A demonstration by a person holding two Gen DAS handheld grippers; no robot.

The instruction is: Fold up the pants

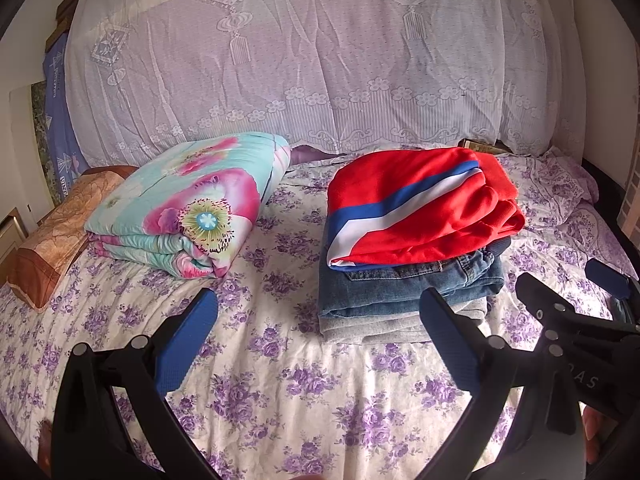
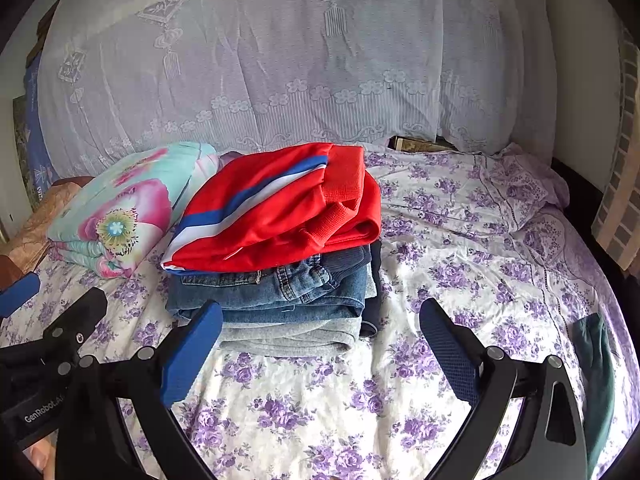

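A bed (image 1: 280, 400) spread with a purple-flowered sheet carries everything, with a lace curtain (image 1: 300, 52) hanging behind it. On its far left lies a folded floral quilt (image 1: 188, 204), beside an orange-brown pillow (image 1: 52, 240). Just right of the quilt sits a stack of folded clothes: red track pants with a blue and white stripe (image 1: 420, 208) on top, folded jeans (image 1: 412, 292) under them, a grey garment (image 1: 372, 326) at the bottom. The left gripper (image 1: 320, 344) hovers released and holding nothing, above bare sheet, the stack just beyond its right finger. The right gripper (image 2: 320, 350) is likewise spread wide and holding nothing, the stack just past its left finger. A dark green cloth (image 2: 596, 364) lies near the bed's right edge.
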